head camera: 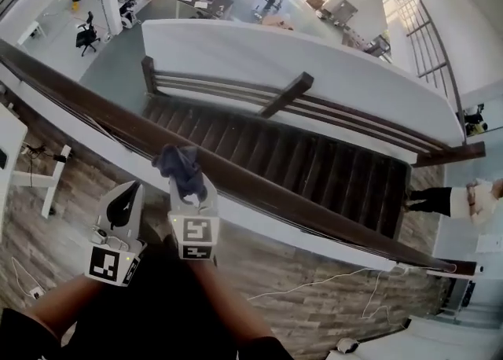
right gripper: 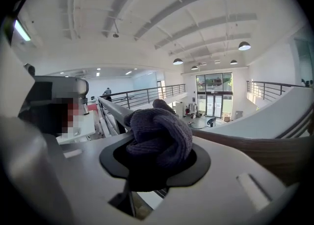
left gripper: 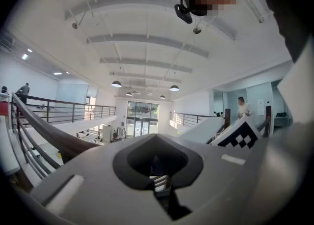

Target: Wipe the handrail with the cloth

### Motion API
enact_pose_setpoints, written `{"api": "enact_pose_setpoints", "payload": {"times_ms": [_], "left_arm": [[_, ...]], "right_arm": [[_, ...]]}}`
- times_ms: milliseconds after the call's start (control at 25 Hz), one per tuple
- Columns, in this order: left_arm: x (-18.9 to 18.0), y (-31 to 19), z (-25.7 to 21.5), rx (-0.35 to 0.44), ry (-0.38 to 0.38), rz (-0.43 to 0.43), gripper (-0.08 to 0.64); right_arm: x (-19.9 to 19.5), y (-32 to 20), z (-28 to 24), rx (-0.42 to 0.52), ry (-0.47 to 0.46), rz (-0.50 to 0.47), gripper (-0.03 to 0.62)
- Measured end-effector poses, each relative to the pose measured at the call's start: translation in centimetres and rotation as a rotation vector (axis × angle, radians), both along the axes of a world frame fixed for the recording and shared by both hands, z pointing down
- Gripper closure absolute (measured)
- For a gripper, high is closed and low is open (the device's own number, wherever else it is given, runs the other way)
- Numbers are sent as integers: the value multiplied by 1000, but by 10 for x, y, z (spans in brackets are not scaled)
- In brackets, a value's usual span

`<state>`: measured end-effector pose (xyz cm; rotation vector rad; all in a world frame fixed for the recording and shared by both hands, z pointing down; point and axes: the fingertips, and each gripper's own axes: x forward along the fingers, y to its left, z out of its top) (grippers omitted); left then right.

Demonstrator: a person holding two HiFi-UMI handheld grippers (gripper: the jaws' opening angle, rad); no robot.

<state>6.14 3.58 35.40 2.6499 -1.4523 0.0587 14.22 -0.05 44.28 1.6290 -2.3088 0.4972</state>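
A dark wooden handrail (head camera: 314, 213) runs diagonally from upper left to lower right in the head view. My right gripper (head camera: 191, 191) is shut on a bunched dark grey cloth (head camera: 179, 167), which sits over the rail's near edge; contact cannot be told. In the right gripper view the cloth (right gripper: 159, 135) fills the jaws of the right gripper (right gripper: 158, 164), and the handrail (right gripper: 255, 145) passes right behind it. My left gripper (head camera: 126, 195) is shut and empty, just left of the right one and short of the rail. The left gripper (left gripper: 156, 159) faces the handrail (left gripper: 49, 131).
Beyond the rail a dark staircase (head camera: 314, 154) drops away, bounded by a white wall (head camera: 299, 60) with a second rail (head camera: 354, 119). A person (head camera: 452, 197) stands at the right. A brick-faced wall (head camera: 314, 288) with loose cables lies below the rail. An office floor (head camera: 118, 28) shows far below.
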Motion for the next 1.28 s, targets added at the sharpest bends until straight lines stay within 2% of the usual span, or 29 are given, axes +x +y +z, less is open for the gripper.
{"api": "enact_pose_setpoints", "payload": {"times_ms": [160, 360, 520, 640, 960, 1280], "left_arm": [[-46, -10, 2, -26, 16, -70, 560], [-97, -25, 4, -19, 15, -78, 560], [-134, -34, 13, -36, 20, -81, 560], [-161, -41, 17, -33, 28, -84, 560], [-219, -66, 32, -20, 16, -122, 560], [-219, -72, 48, -59, 39, -48, 560]], "right_arm": [[-52, -16, 11, -11, 1, -83, 442], [-112, -41, 31, -30, -24, -130, 443], [-157, -57, 56, -51, 20, -174, 443], [-183, -67, 90, -96, 36, -165, 442], [-193, -103, 147, -145, 88, -64, 442], [-183, -121, 189, -191, 128, 20, 442]]}}
